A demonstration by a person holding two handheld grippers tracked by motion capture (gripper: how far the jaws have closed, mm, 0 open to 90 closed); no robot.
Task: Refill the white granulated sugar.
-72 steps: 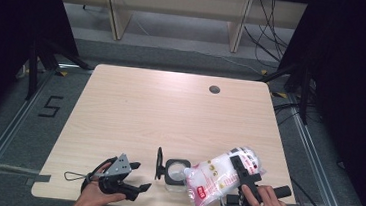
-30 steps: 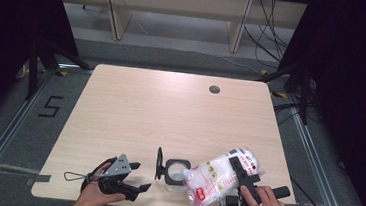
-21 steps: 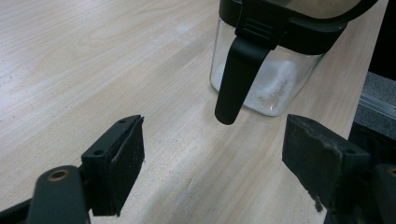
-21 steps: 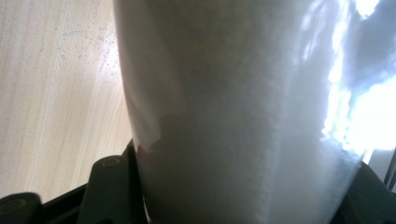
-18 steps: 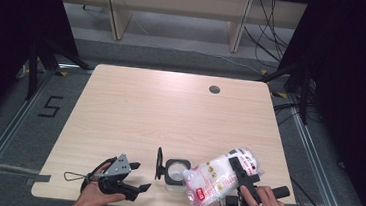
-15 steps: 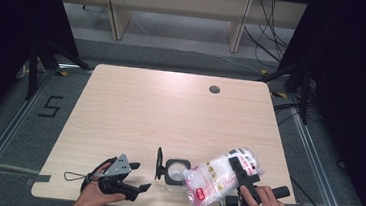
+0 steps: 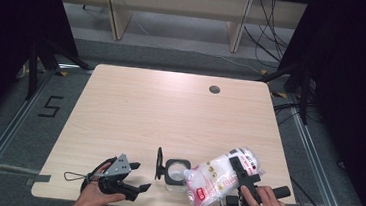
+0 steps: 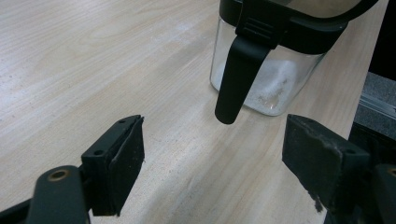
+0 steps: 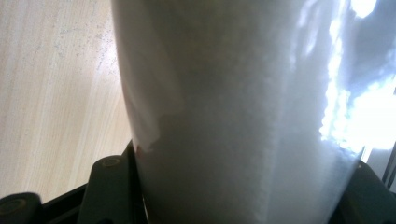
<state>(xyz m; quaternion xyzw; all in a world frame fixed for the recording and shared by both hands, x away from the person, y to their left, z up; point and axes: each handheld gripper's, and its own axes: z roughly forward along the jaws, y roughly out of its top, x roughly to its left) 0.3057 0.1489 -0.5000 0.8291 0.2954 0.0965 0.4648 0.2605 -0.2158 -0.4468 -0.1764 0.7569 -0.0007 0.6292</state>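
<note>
High view: near the table's (image 7: 170, 112) front edge, the right gripper (image 7: 245, 176) clasps a white bag (image 7: 217, 179), tilted with its low end at the open jar (image 7: 175, 170); the left gripper (image 7: 134, 176) rests left of the jar, jaws spread and empty. Left gripper view: the jar, with white grains inside, stands just beyond the spread jaws, its black flap (image 8: 236, 77) hanging down. Right gripper view: the bag sits clamped between both jaws.

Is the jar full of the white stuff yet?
Not yet. The lid is flipped open, and only a little white powder lies at the bottom of the jar. The right tongs hold the bag tipped toward it. The left tongs wait open beside it. Most filling remains.
</note>
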